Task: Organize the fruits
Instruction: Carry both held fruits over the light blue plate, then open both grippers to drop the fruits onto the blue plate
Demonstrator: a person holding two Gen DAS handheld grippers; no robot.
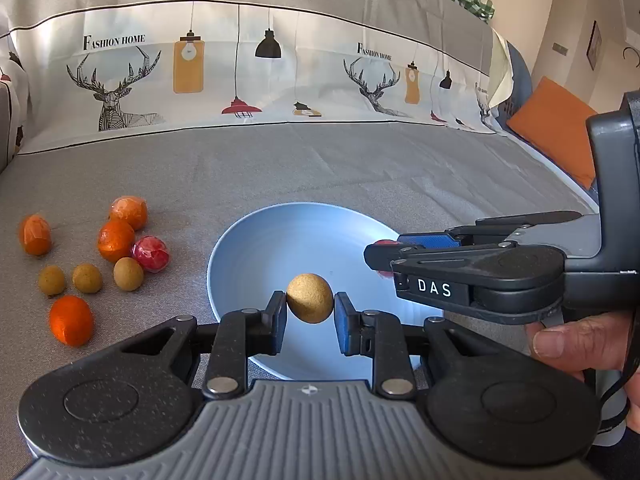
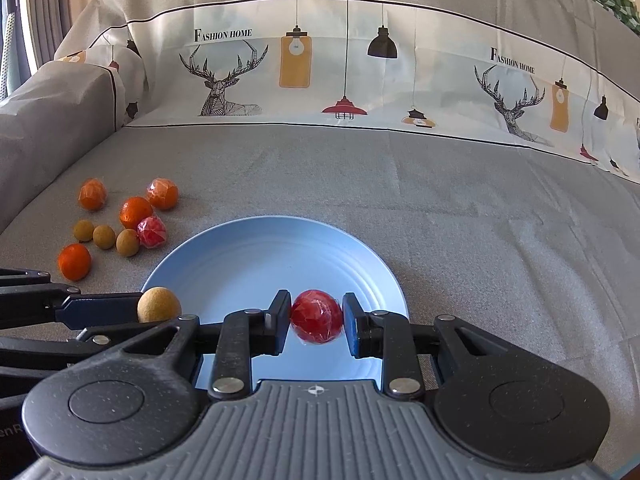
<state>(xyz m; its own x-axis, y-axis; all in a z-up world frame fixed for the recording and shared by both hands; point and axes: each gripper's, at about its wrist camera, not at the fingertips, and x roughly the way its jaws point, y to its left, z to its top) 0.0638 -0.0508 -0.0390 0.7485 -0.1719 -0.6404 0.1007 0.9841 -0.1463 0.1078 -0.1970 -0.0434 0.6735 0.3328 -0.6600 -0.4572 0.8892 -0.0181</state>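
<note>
Two fruits held over the round pale-blue plate (image 2: 360, 264), one in each hand-held gripper.

The left hand-held gripper (image 1: 310, 312) is clamped on a round tan rough-skinned longan (image 1: 309, 297), slightly taller than wide with its long axis upright; the right hand-held gripper (image 2: 316, 318) is clamped on a round red fruit wrapped in clear film (image 2: 317, 316), about as wide as tall. Both hang just above the plate's near half, the red fruit to the right of the longan. Farther out, to the left of both hand-held grippers, a cluster lies on the grey sofa cover (image 2: 480, 220): four film-wrapped orange fruits (image 1: 116, 240), three more tan longans (image 1: 128, 274) and one more wrapped red fruit (image 1: 151, 254), touching an orange and a longan.
</note>
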